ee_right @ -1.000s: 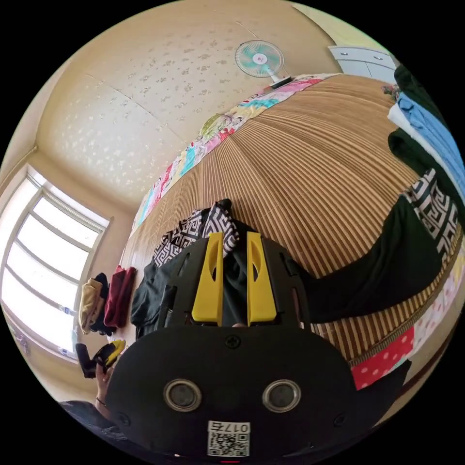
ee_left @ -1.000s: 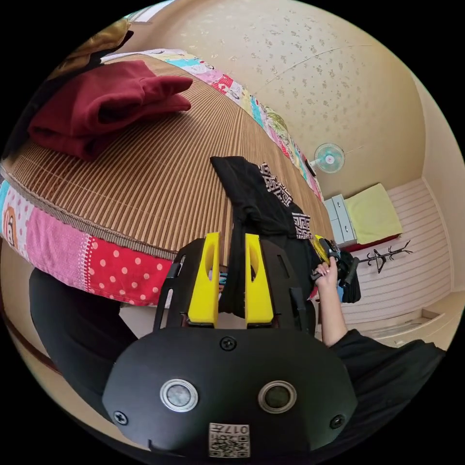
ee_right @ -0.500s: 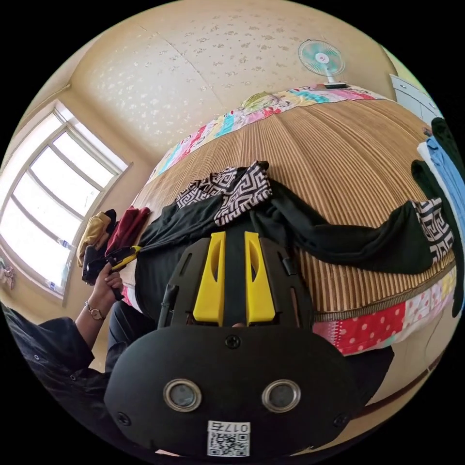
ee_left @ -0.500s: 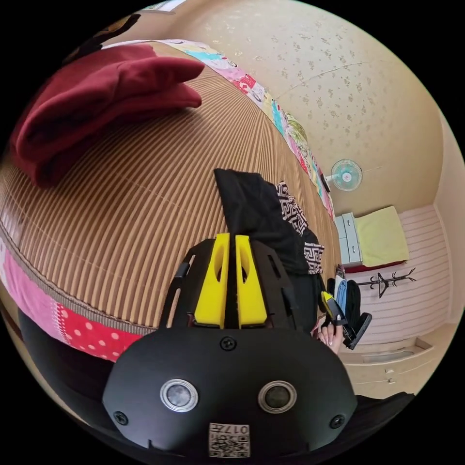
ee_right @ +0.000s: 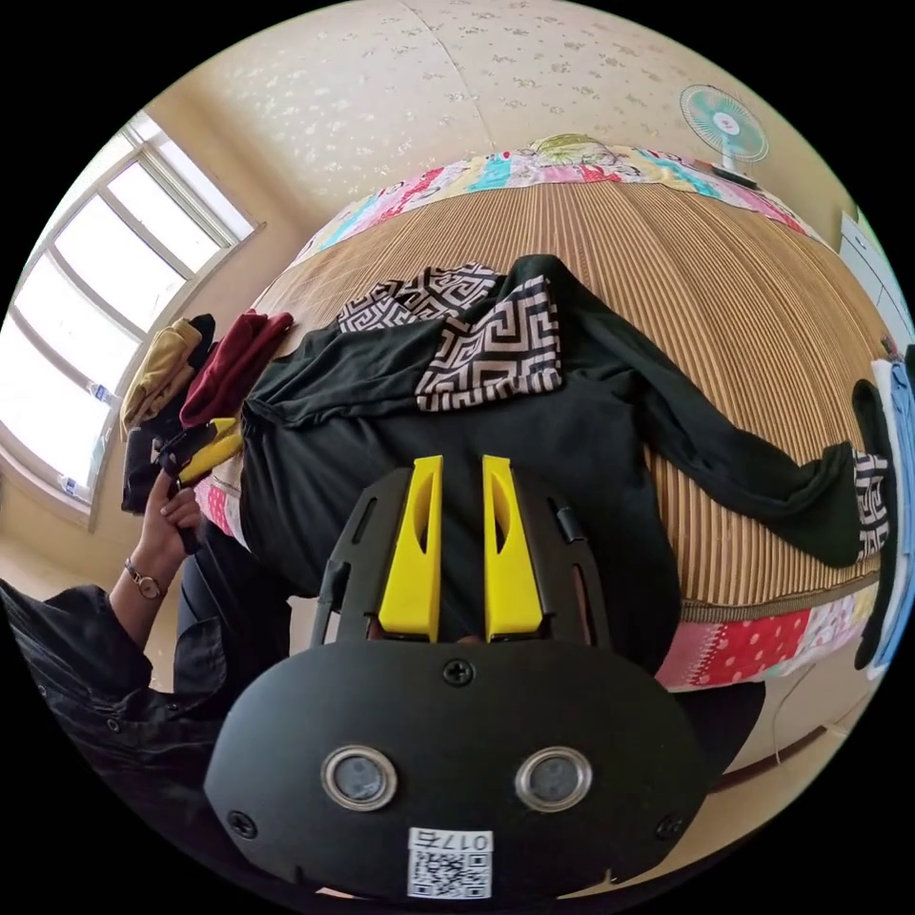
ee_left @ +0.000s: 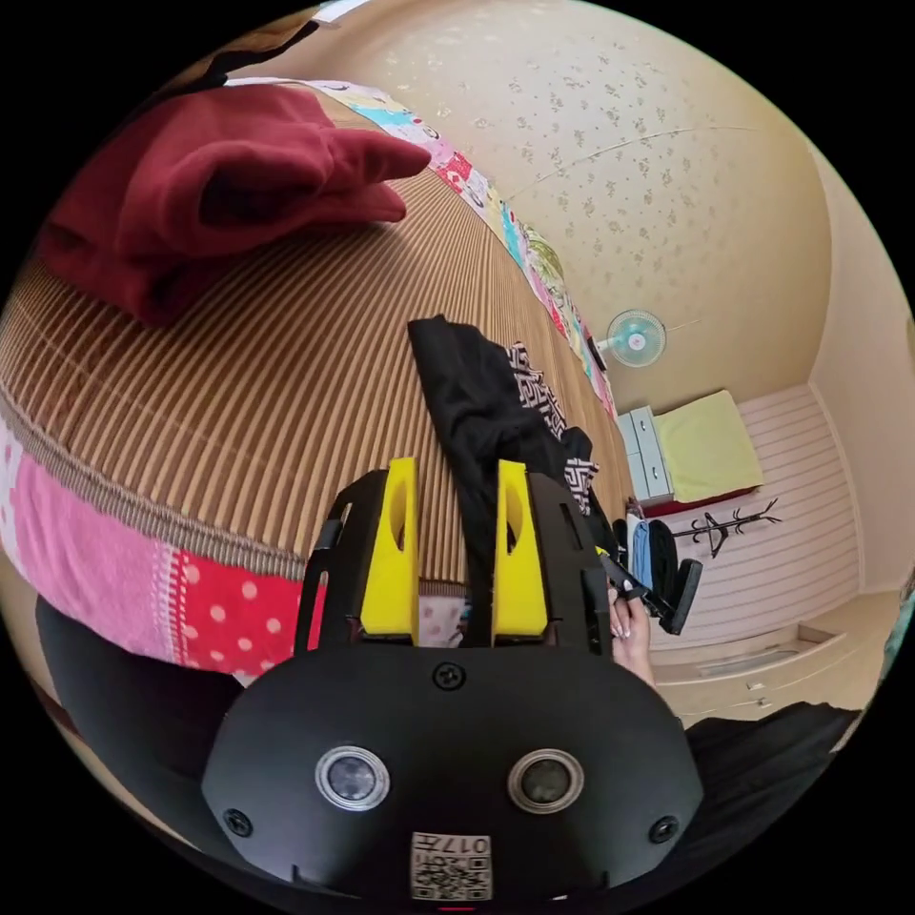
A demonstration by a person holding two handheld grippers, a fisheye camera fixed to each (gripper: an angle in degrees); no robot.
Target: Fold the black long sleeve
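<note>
On the mat, the black shirt lies spread, its hem hanging over the near edge. Left gripper: jaws parted, fabric between them, not pinched. Right gripper: jaws slightly apart over the hem; grip cannot be confirmed

Black long sleeve spread on the striped bamboo mat, partly hanging over the near edge.

Fabric black, with black-and-white geometric key-pattern panels at the upper chest or shoulder area and at the cuff. In the right gripper view the body lies roughly flat but wrinkled, hem end draping off the mat edge over the patchwork bedding. One sleeve stretches out along the mat toward the patterned cuff, near the mat's edge. The other side is bunched and folded inward. In the left gripper view the garment appears edge-on as a rumpled black ridge with the patterned panels showing.
</note>
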